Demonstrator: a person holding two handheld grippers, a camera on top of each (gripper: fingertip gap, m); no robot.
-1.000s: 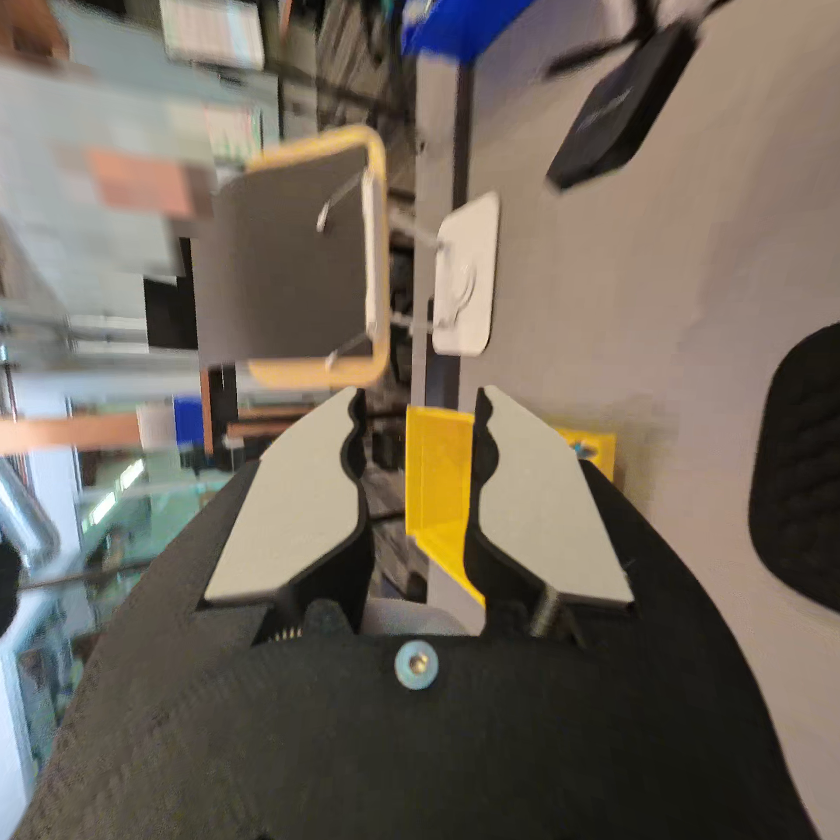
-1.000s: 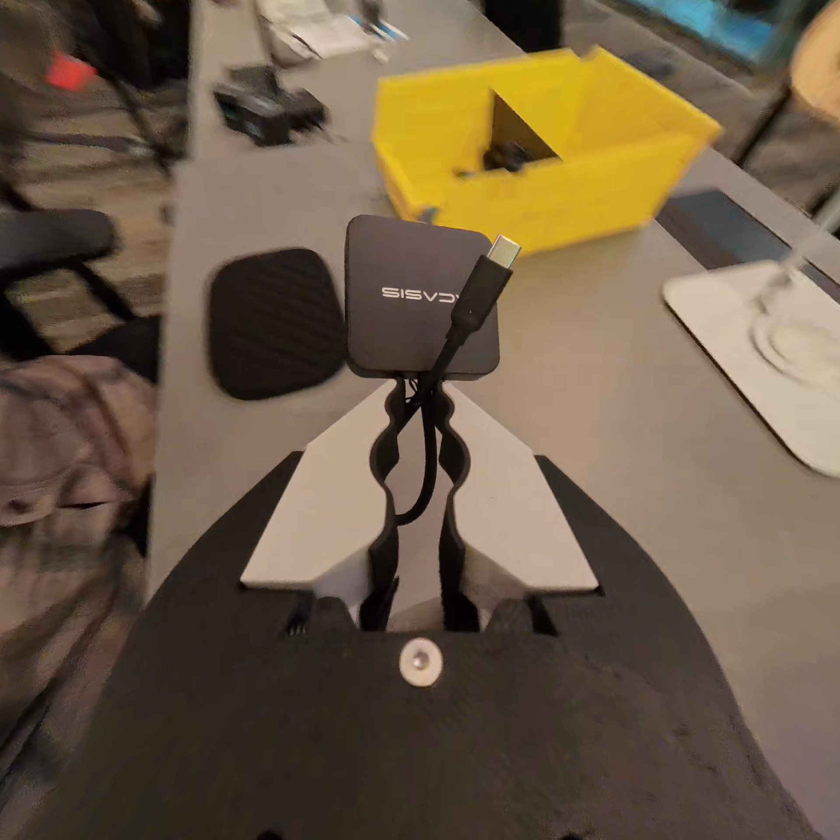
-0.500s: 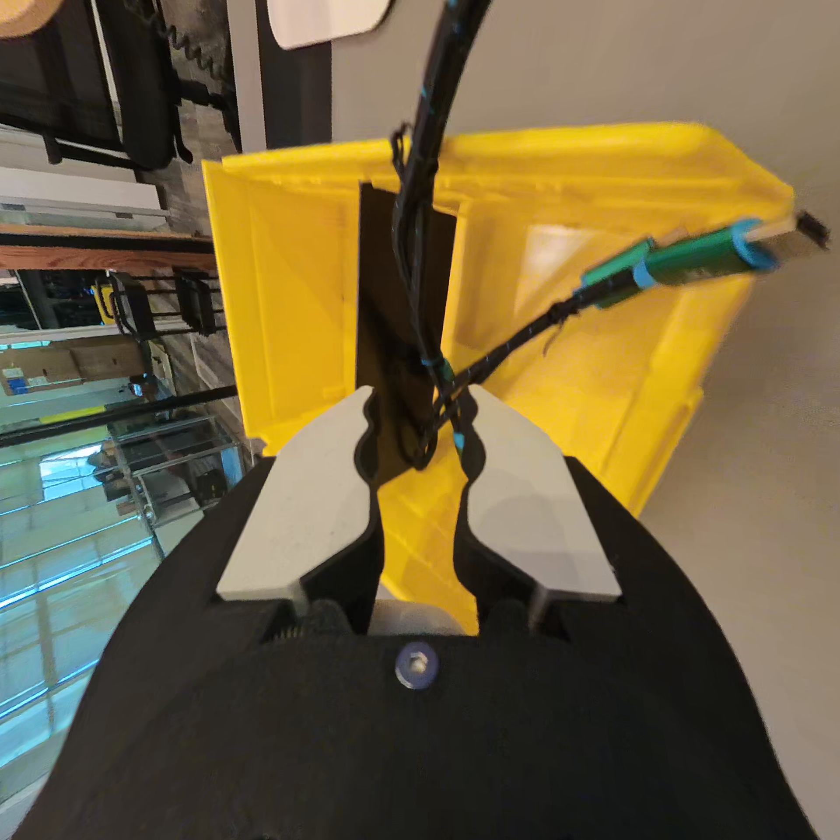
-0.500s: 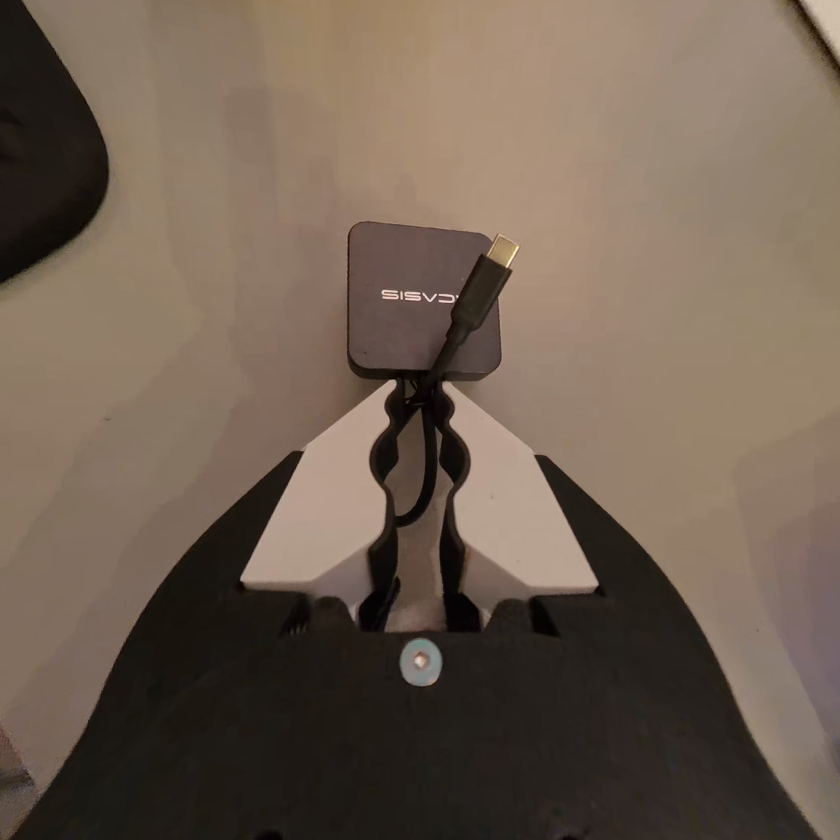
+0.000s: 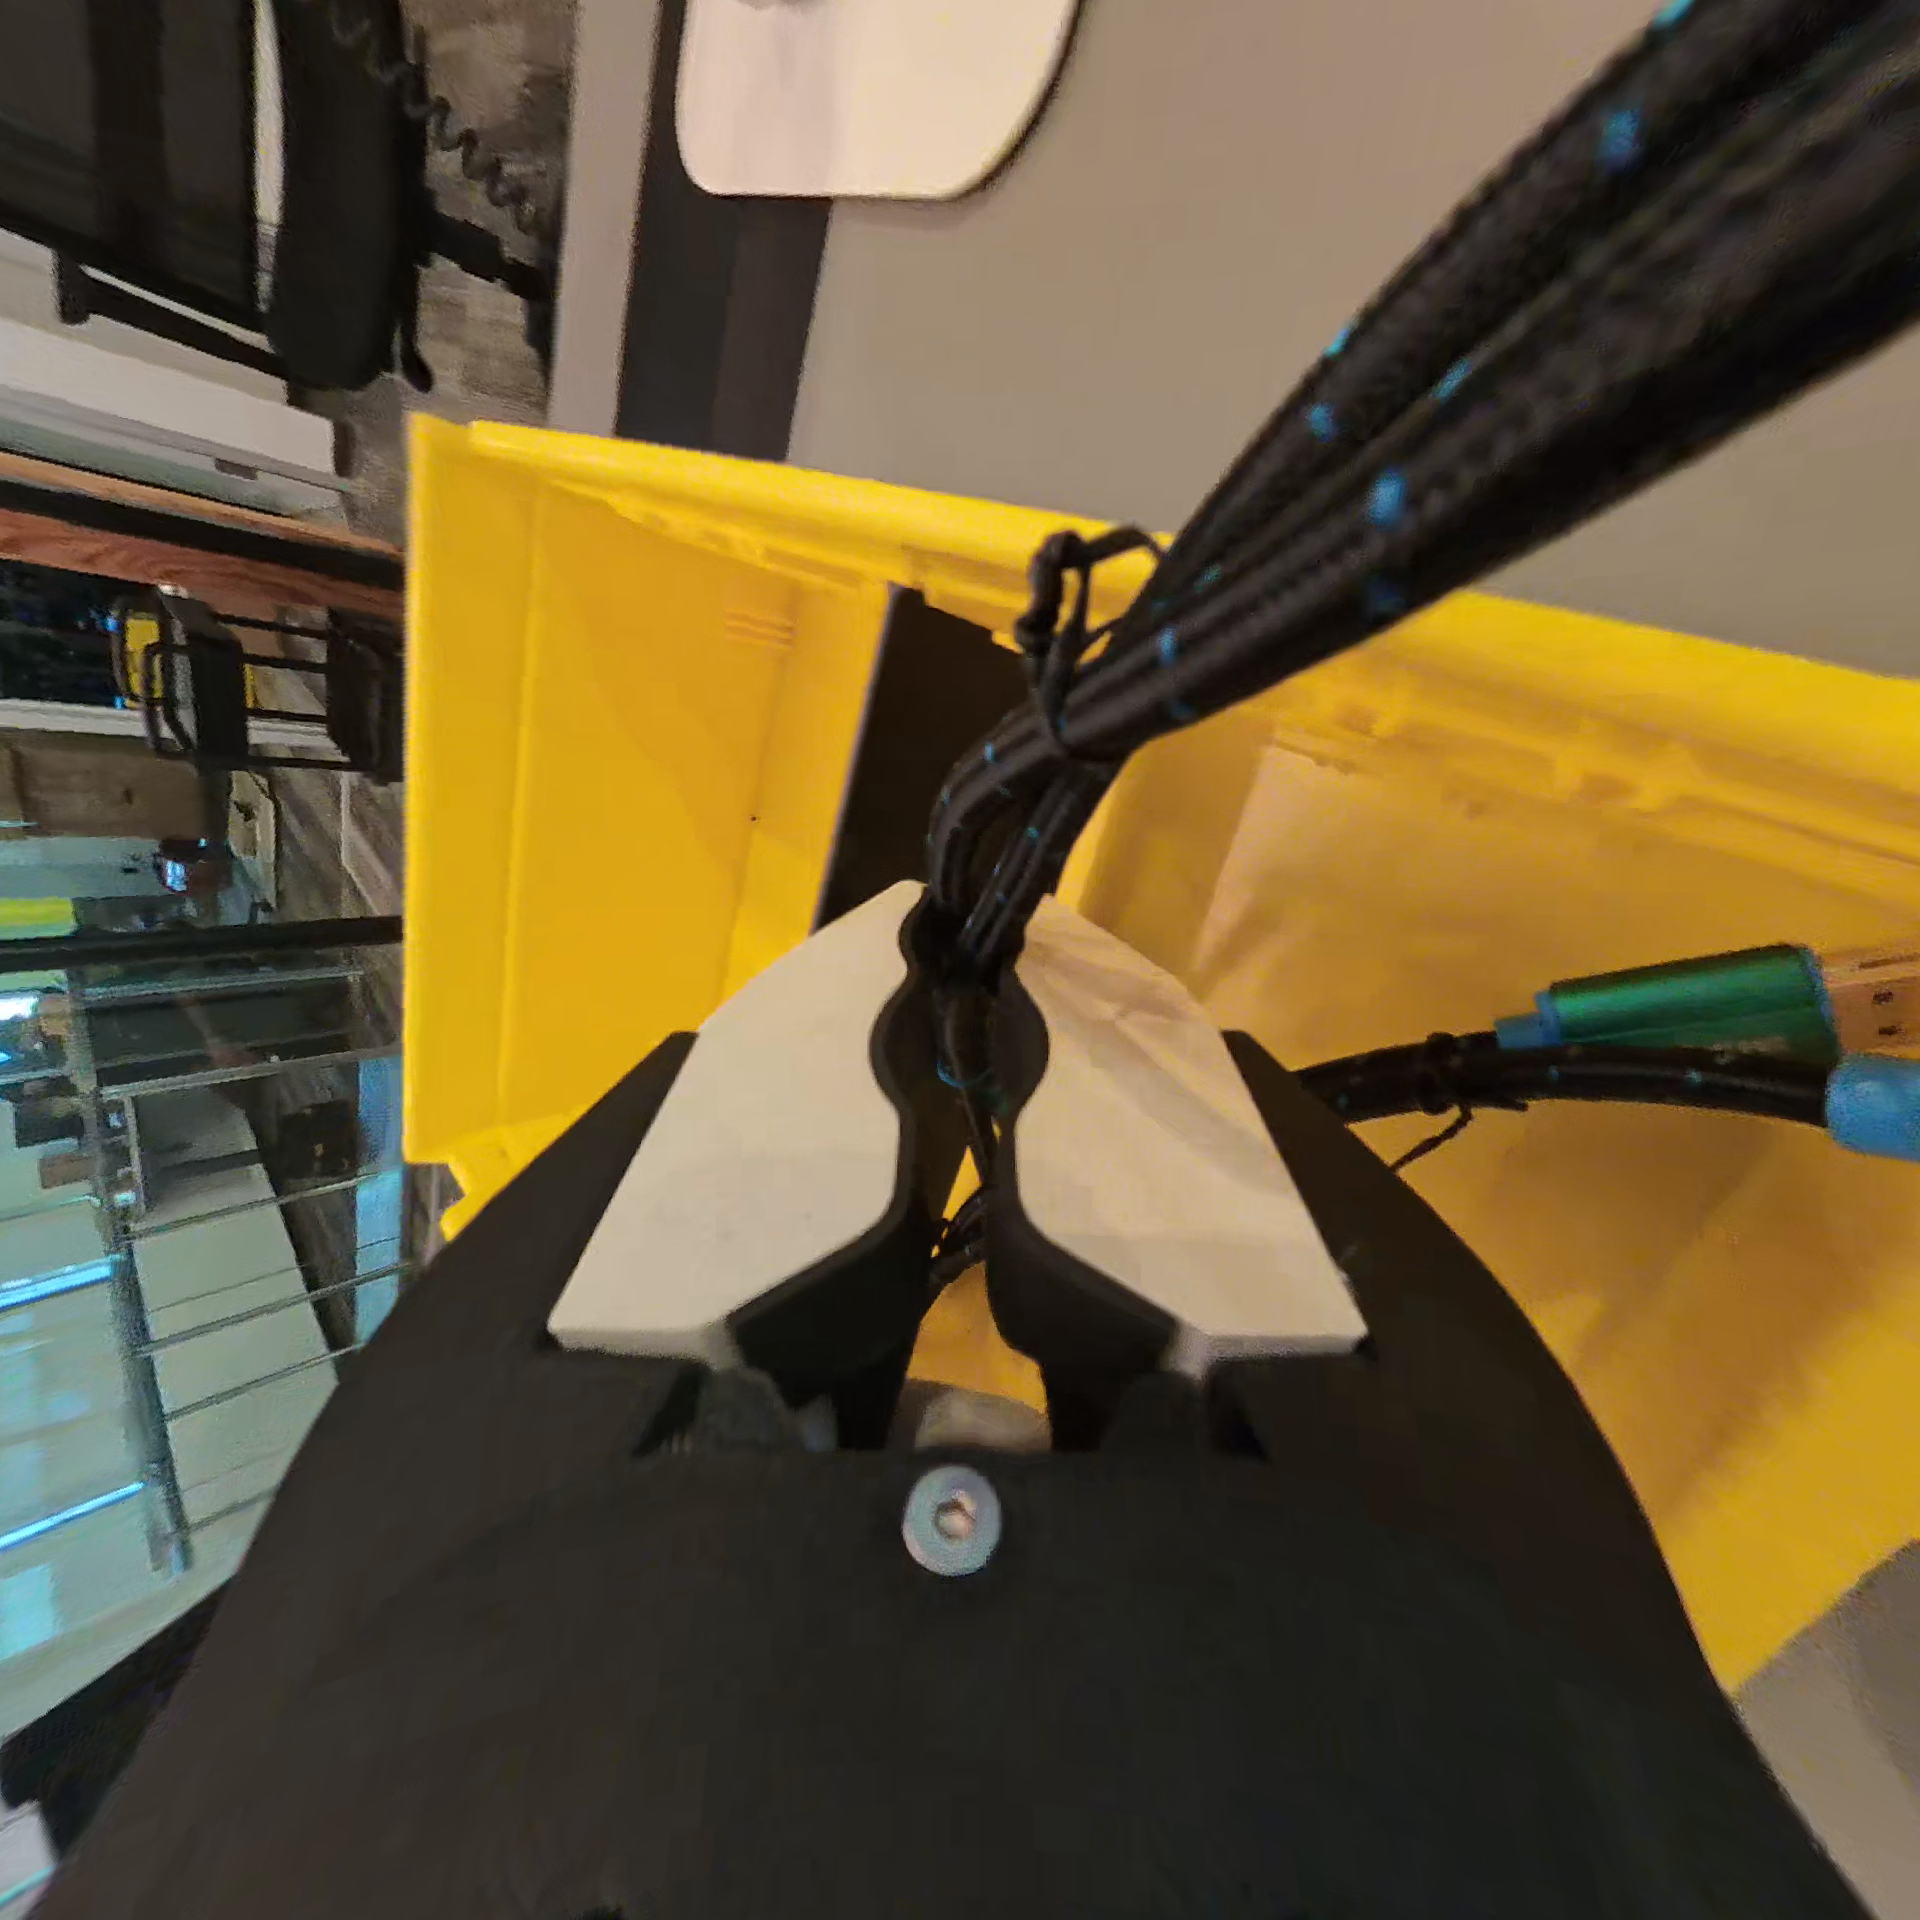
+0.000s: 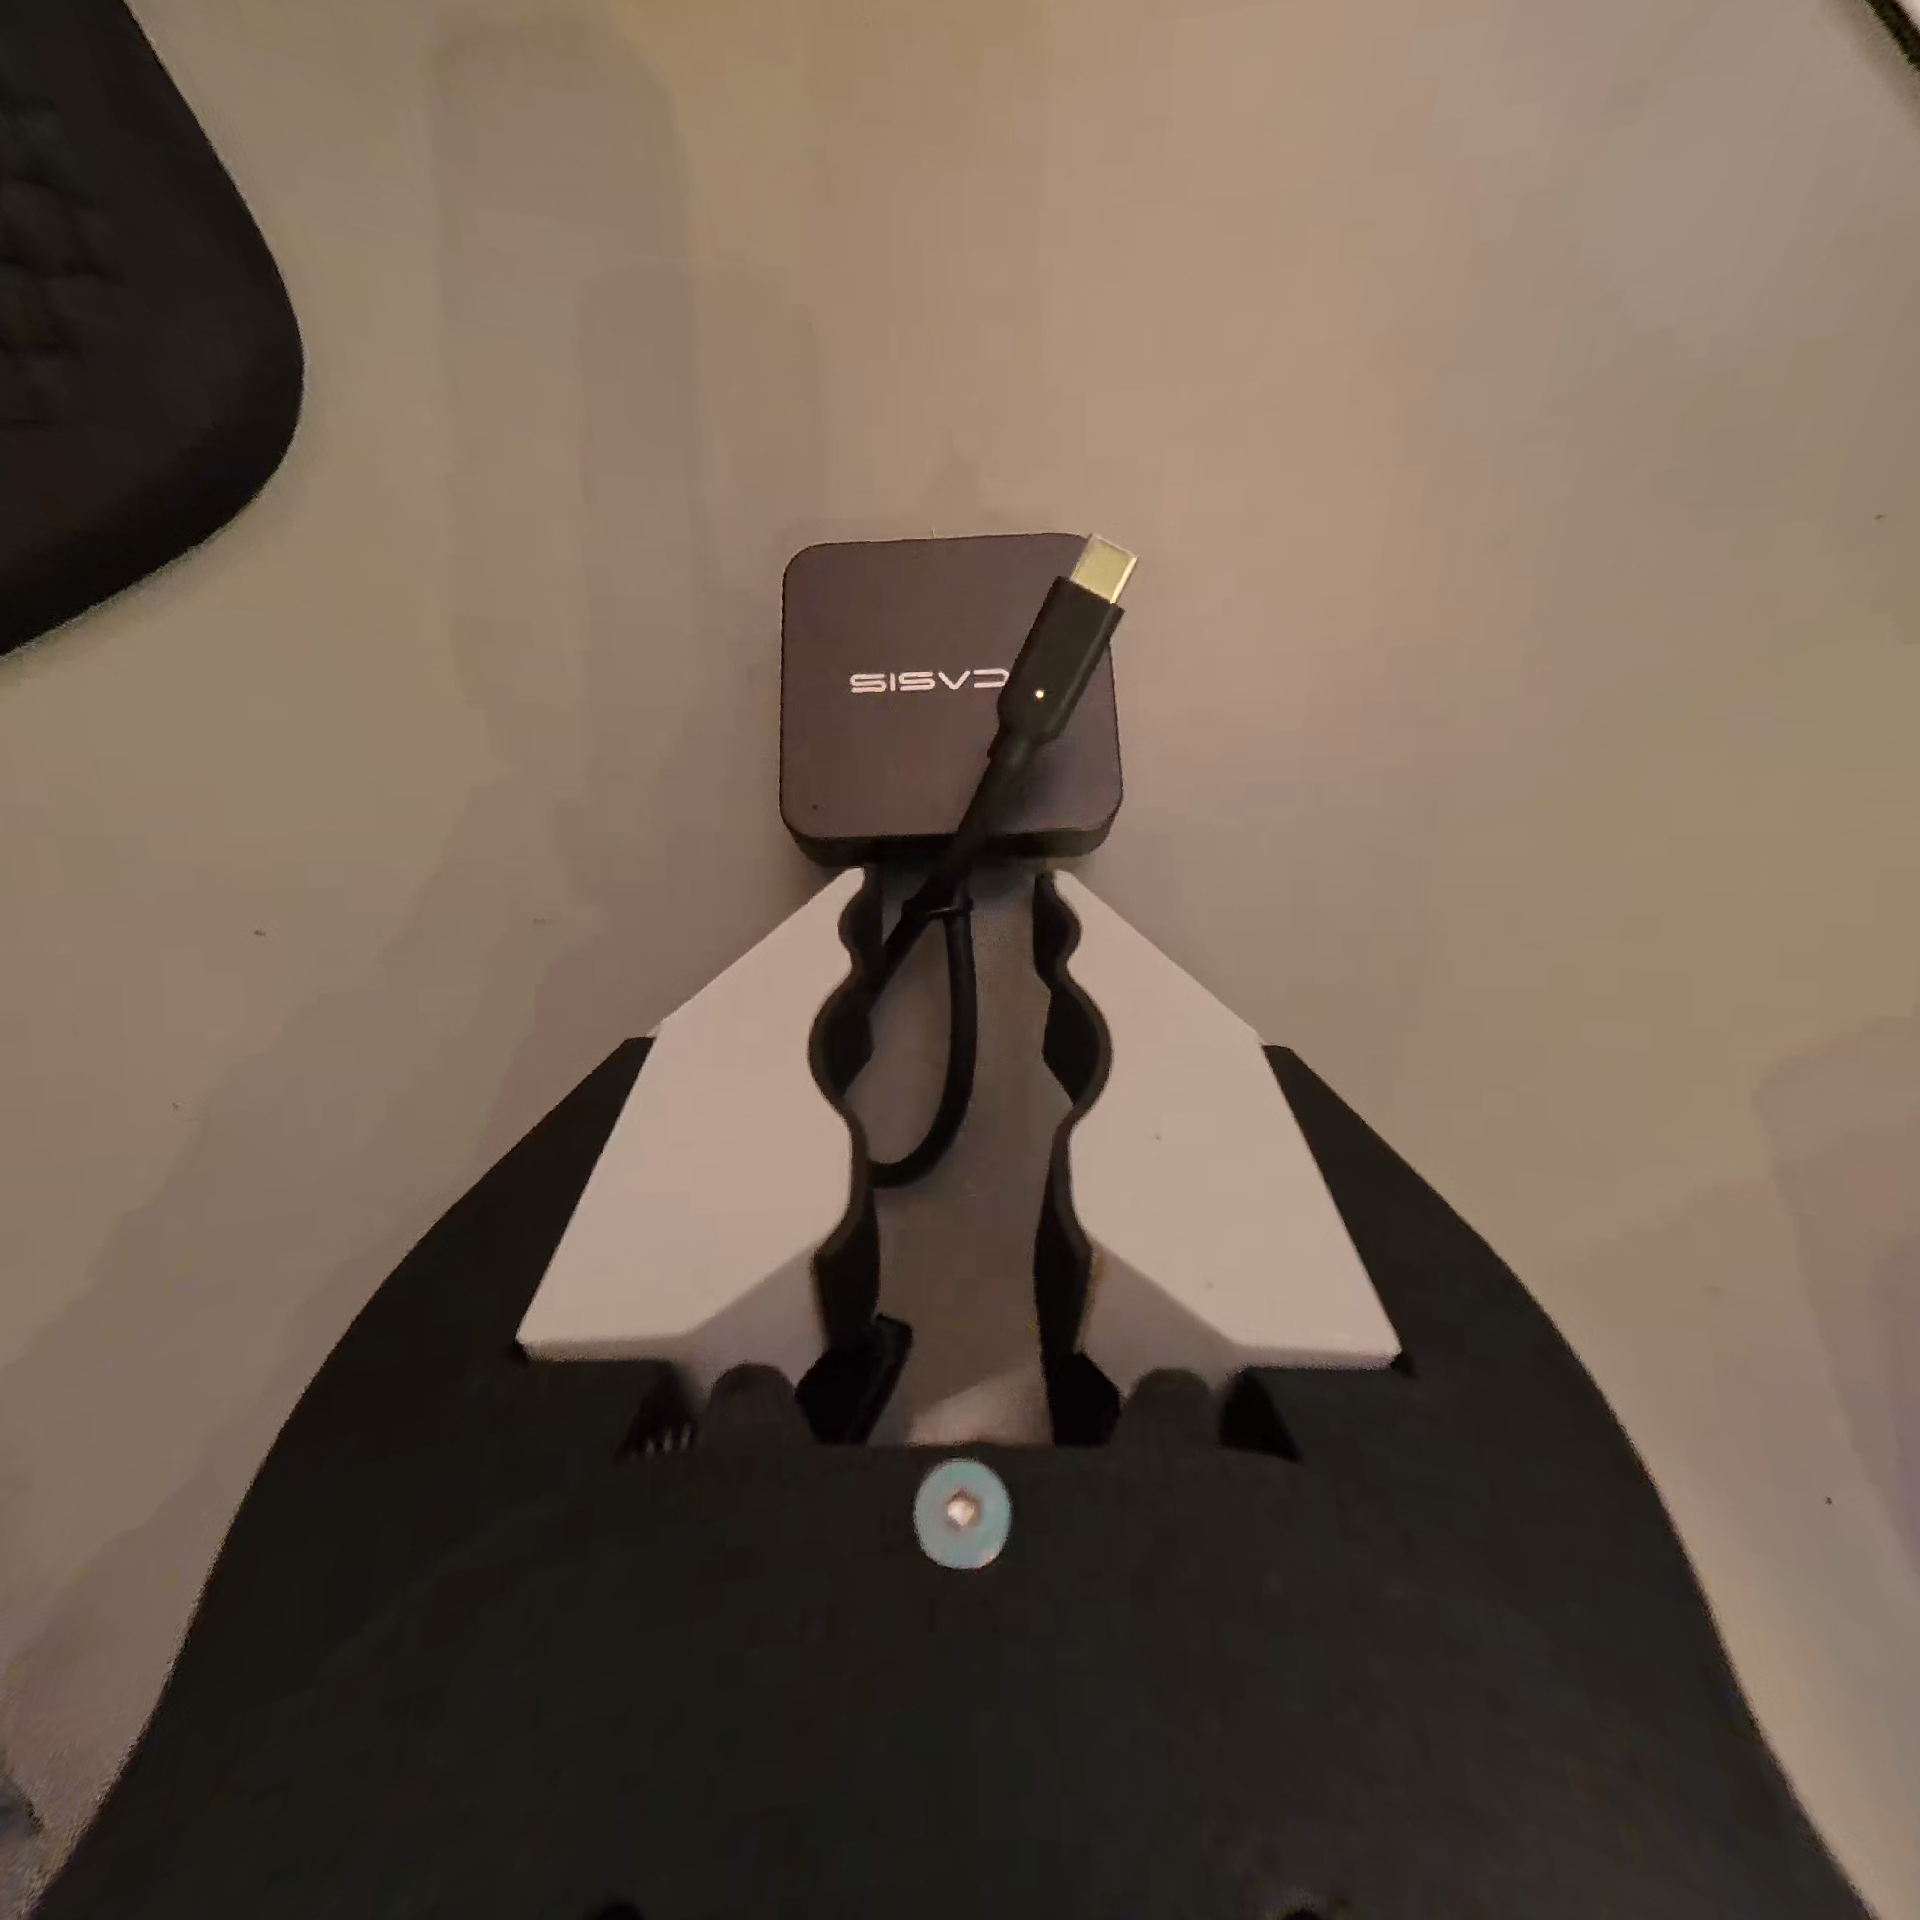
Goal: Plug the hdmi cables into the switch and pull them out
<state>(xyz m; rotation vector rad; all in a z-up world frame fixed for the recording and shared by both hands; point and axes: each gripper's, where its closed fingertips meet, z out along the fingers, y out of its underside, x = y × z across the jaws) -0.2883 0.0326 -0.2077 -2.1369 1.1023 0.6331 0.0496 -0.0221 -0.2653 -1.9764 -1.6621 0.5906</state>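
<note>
Grey-faced, black-edged fingers of the left gripper (image 5: 961, 925) are clenched on a bundle of HDMI cables (image 5: 1382, 499), black braided sheath flecked with blue, pinched right at the fingertips. From the grip the bundle rises up and to the right, out of the picture's upper right corner, bound by a thin black tie (image 5: 1055, 613) just beyond the tips. To the right of the fingers a cable end curves outward, carrying a green plug (image 5: 1683, 1008) with a blue collar. Behind all this stands a yellow bin (image 5: 623, 779) on the grey table (image 5: 1143, 291), with a white plate-like base (image 5: 873, 94) farther off. The right gripper (image 6: 951, 894) stands released, its fingers apart with table showing between them. The switch (image 6: 894, 717), a small black square box, lies flat on the table just past the fingertips, touching or almost touching them. Its short black lead (image 6: 956, 1039) loops back between the fingers without being pinched, and its USB-C plug (image 6: 1081, 613) rests across the box's top right corner. A black pad (image 6: 114, 343) lies at the far left.
</note>
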